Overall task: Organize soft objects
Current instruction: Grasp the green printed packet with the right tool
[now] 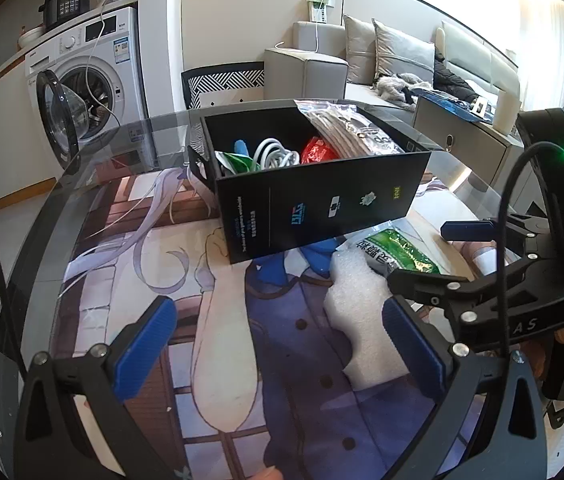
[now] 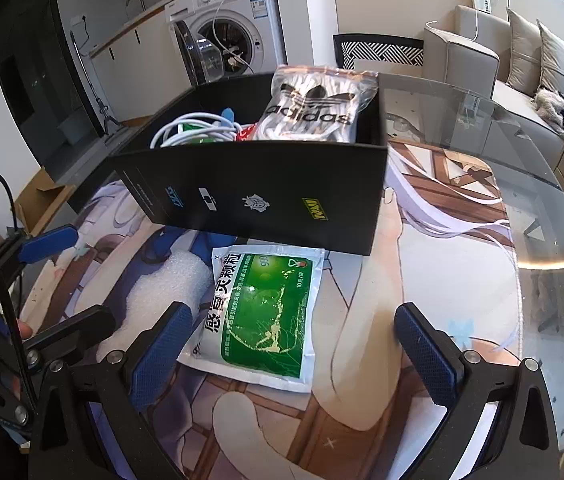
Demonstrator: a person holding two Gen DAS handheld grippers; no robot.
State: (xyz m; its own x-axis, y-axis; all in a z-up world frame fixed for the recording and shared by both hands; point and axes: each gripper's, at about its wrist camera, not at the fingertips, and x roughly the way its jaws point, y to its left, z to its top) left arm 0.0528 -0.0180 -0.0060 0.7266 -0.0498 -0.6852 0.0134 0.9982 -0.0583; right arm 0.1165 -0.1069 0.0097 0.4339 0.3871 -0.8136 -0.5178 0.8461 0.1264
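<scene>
Both tongs were released, nothing held. Right gripper (image 2: 290, 356) hung wide over the green packet (image 2: 261, 316), which lay flat on the printed mat (image 2: 422, 280) just in front of the black box (image 2: 257, 200). Left gripper (image 1: 277, 344) hovered spread too, foam piece (image 1: 366, 320) at its 2 o'clock and touching the packet's left edge.

Step in hand, by my read: grab the packet w/ the right. It's flat and slick, so I'd tip one finger under an edge and pinch near the middle, not the corner, else it flops. Lift clear of the box's near wall before dropping in.

Box contents: white cable coil (image 2: 197, 128) at 10 o'clock, a bagged bundle of white laces (image 2: 318, 108) at 1 o'clock leaning on the far wall, red wrapper (image 1: 318, 150) between them, another green packet (image 1: 237, 162) and sth blue (image 1: 241, 146) by the coil. Room left looked tight; the gap near the front wall seemed the best bet.
</scene>
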